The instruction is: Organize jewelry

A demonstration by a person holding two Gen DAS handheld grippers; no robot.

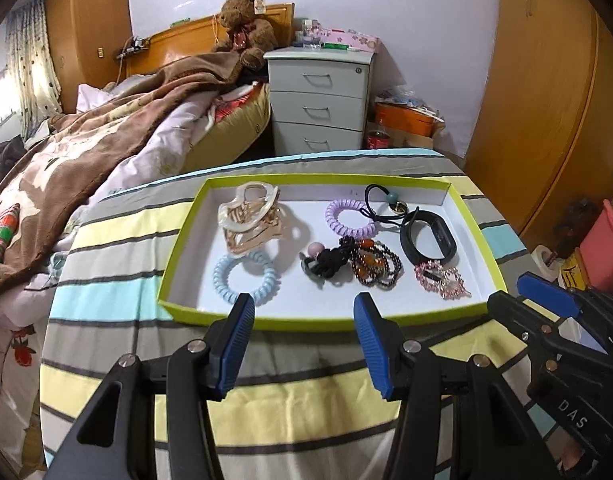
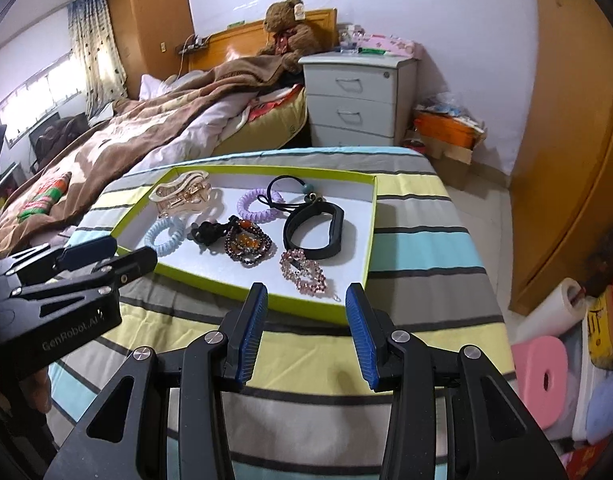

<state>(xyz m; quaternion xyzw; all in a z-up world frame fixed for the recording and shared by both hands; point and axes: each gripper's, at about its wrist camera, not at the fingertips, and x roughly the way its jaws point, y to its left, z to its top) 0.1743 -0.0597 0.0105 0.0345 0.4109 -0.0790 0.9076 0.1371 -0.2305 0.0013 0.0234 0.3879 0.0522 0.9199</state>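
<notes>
Left wrist view: looking forward and down along the left gripper [image 1: 302,320], set close before the near rim of the tray [image 1: 306,322], right gripper [image 1: 534,300] entering at the right edge; right wrist view: same downward slant, close to the tray [image 2: 370,232] from further right, left gripper [image 2: 106,252] entering at the left edge; shared by both: tray, striped cloth [image 1: 306,392], bed [image 1: 106,140], drawers [image 1: 318,100].

A lime-edged tray [image 1: 178,280] sits on the striped cloth [image 1: 266,392], holding hair ties, beads and a black band [image 1: 424,236]. The left gripper [image 1: 304,308] (jaws apart, nothing between) hovers at its near rim.
</notes>
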